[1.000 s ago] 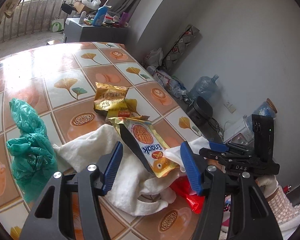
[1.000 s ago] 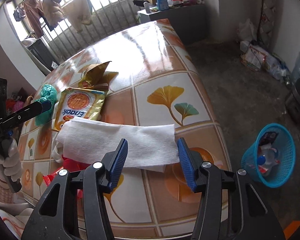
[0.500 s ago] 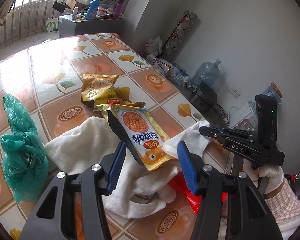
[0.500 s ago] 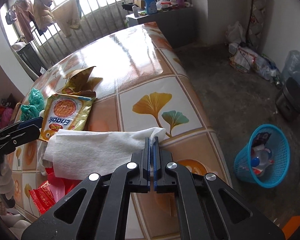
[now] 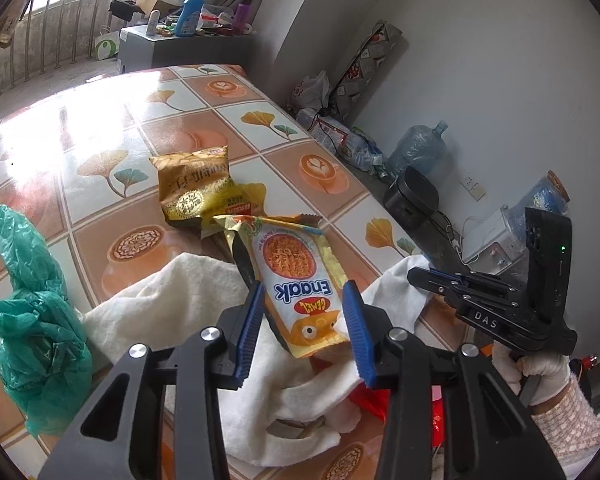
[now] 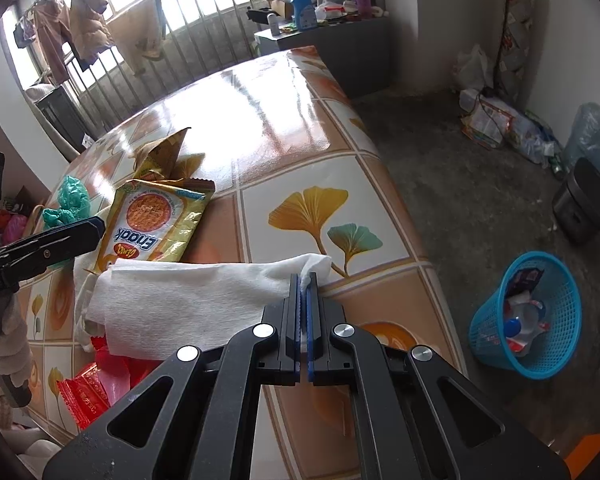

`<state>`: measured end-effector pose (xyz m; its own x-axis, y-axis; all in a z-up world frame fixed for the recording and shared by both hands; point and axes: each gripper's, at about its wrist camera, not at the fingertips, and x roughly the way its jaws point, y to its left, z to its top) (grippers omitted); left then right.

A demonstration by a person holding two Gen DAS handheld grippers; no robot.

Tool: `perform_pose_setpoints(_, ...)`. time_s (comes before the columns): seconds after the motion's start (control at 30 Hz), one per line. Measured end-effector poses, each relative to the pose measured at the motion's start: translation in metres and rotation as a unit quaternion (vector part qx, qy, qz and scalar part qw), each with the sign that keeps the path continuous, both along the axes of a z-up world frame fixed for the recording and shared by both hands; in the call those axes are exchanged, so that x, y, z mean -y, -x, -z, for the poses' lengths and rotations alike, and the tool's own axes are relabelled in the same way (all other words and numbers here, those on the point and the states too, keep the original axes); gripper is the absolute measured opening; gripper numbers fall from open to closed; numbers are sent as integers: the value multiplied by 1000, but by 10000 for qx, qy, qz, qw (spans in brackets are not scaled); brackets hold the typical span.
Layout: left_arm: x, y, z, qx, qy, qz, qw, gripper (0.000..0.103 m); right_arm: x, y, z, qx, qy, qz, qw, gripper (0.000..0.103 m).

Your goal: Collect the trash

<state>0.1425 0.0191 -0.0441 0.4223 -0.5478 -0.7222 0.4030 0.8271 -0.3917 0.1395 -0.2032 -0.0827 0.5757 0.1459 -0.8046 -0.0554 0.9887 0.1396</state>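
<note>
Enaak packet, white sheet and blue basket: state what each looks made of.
Enaak packet: glossy printed plastic film, probably foil-lined; it shines and has crimped ends.
White sheet: soft matte paper towel or nonwoven wipe; fibrous, limp folds.
Blue basket: moulded plastic with an open mesh wall.

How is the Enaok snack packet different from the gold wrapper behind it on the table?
The Enaok packet lies fairly flat, propped on the white tissue; the gold wrapper is crumpled and rests on the tablecloth. The Enaok packet sits between the closing left gripper jaws; the gold wrapper lies farther off, untouched. Both are yellowish foil snack wrappers, overlapping at one end.
</note>
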Motion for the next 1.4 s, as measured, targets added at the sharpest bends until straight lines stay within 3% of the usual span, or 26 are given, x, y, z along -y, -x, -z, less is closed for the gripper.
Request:
perform_pose_setpoints(0.1, 0, -9, 11, -308, -57, -131, 9994, 32, 0, 0, 0, 9, 16, -6, 10000, 1)
perform_pose_setpoints(0.33, -2, -16, 15, -438, 84, -159, 9989, 17, 0, 0, 0, 42, -6, -31, 10000, 1)
perform_pose_setpoints(0.87, -3, -28, 24, -871, 240, -211, 9957, 18, 3, -1, -1, 69, -24, -48, 10000, 1)
perform_pose_setpoints(1.1, 4, -25, 22, -727, 36, -115, 9973, 17, 2, -2, -3, 72, -39, -36, 10000, 1)
perform_pose_setpoints(1.23, 4, -21, 19, -677, 215, 5, 9975, 3, 2, -3, -5, 85, -59, -10, 9999, 1)
perform_pose_setpoints(1.4, 2, -14, 6, -387, 351, 95, 9986, 0, 3, -2, -5, 116, -197, 45, 9997, 1)
